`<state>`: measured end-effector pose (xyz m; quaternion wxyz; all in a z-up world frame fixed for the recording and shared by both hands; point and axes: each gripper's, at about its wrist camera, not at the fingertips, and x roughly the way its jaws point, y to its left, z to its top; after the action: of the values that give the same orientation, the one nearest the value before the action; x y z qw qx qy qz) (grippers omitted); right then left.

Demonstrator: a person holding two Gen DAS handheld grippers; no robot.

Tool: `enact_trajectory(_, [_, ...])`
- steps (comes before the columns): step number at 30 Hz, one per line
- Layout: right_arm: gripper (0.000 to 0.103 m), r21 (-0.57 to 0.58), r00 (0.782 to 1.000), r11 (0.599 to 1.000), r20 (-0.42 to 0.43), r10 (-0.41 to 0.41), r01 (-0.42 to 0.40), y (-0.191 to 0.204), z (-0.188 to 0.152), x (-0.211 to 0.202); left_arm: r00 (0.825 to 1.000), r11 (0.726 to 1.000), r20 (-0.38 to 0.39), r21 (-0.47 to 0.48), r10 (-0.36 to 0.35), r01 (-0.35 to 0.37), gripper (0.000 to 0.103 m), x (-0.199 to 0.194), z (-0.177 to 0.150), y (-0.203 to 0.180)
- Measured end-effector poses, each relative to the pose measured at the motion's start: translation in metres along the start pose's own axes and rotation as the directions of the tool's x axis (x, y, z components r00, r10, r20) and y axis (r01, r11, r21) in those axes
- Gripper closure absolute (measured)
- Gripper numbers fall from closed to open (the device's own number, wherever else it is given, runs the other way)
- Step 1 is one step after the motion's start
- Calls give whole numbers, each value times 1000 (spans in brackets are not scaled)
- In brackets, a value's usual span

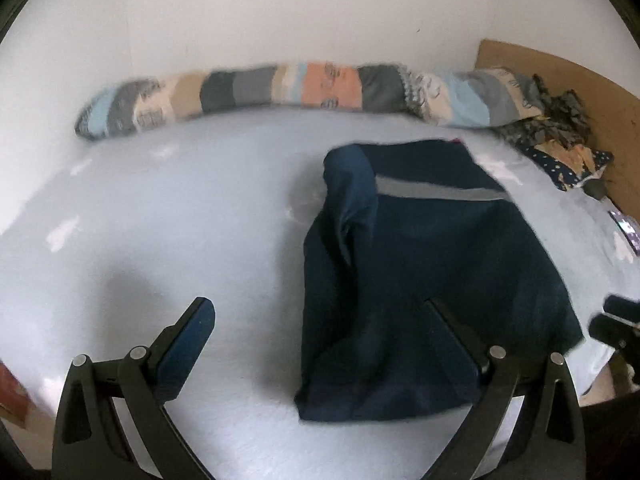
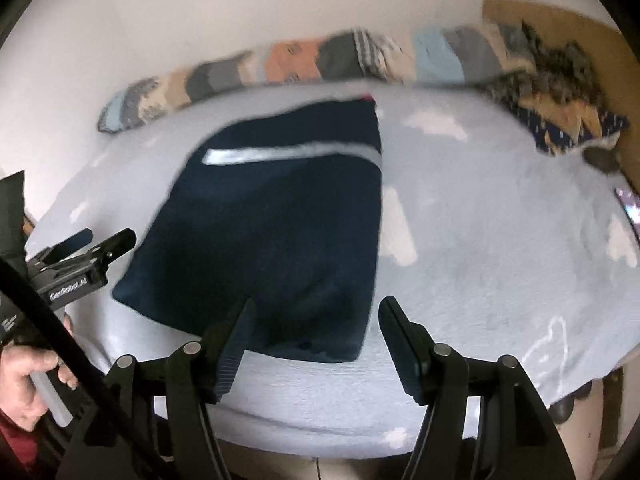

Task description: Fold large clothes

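A dark navy garment [image 1: 432, 280] with a grey stripe lies partly folded on the pale blue bed sheet [image 1: 160, 220]. A loose flap is bunched at its far left corner. My left gripper [image 1: 316, 308] is open and empty above its near left part. In the right wrist view the garment [image 2: 280, 232] lies flat ahead. My right gripper [image 2: 316, 308] is open and empty over its near edge. The left gripper also shows in the right wrist view [image 2: 104, 246], at the garment's left side.
A long patchwork bolster [image 1: 280, 88] lies along the white wall at the back. A pile of patterned cloths [image 1: 560, 136] sits at the far right by a brown headboard [image 1: 592, 88]. The bed's near edge [image 2: 320, 428] is close below my right gripper.
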<state>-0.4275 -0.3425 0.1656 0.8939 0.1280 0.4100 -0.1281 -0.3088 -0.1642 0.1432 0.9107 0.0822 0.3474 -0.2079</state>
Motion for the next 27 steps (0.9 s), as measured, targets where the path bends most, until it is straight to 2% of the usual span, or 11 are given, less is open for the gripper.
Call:
enact_trajectory(2, [35,-8,1000,1000,-19,18,-18,7,-3,3,1000,1000,-13,-16,20,-20,1,-12,-6,-6])
enact_trajectory(4, [50,2,997,998,-37,63,-63,12,-3,4,999,999,-38,-37,-1,0,1,-19,-8,-15])
enact_trajectory(6, [57,-24,997,997,-38,67,-68,20,-1,-2,1000,1000,-2,-1,-1,1,1,-31,-9,-29])
enact_trajectory(8, [57,-42,998,998,-31,48,-49,26,4,-6,997,997,67,59,43,-47,1,-40,-15,-40])
enact_trajectory(10, [57,-32,999,999,-37,25,-26,30,8,4,995,995,84,75,52,-59,1,-40,-22,-41])
enact_trajectory(14, [57,-57,991,998,-126,-39,32,24,-8,49,997,996,62,69,44,-49,1,-28,-35,-38])
enact_trajectory(16, [55,-84,991,996,-122,-50,40,27,-6,49,999,997,23,68,30,-31,1,-16,-37,-40])
enact_trajectory(20, [55,-56,990,998,-139,-25,18,19,-10,56,1000,998,-5,67,0,1,1,-1,-37,-49])
enact_trajectory(23, [55,-68,989,997,-144,-30,20,20,-12,60,999,996,-45,86,2,2,1,15,-41,-58])
enact_trajectory(25, [46,-72,992,997,-127,-17,8,21,-11,57,997,996,-77,91,9,-2,1,23,-43,-61])
enact_trajectory(27, [46,-63,995,998,-97,-11,5,23,-11,51,997,996,-73,85,9,-3,1,22,-43,-60])
